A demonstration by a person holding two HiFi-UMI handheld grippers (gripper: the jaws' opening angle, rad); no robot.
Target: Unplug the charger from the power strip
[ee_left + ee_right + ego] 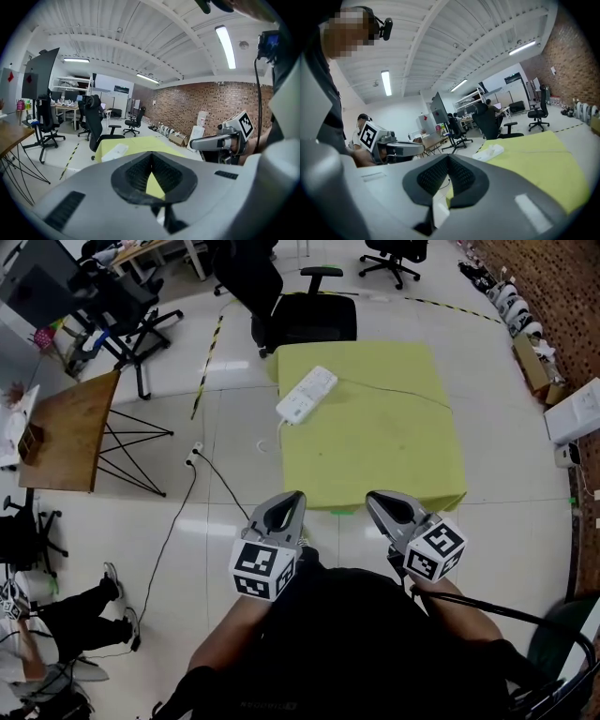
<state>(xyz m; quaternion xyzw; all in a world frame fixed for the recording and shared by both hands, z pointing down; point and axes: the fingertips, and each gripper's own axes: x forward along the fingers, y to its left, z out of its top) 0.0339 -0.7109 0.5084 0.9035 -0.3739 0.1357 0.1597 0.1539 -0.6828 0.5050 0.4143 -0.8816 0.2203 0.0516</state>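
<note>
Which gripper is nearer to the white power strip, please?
Left. Both are short of the table; the left gripper is nearly in line with the power strip, the right gripper further right.

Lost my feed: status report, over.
Left gripper and right gripper shut, empty, short of the table. Power strip on its far left corner, untouched. Nothing between.

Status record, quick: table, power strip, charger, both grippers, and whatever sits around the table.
table: yellow-green top, straight ahead of both grippers
power strip: white, lying slantwise at the table's far left corner
charger: too small to make out on the strip
left gripper: jaws together, nothing between them, at the table's near edge, well short of the strip
right gripper: jaws together, nothing between them, beside the left one
office chair: black, behind the table's far edge
cable: dark, on the floor left of the table
</note>
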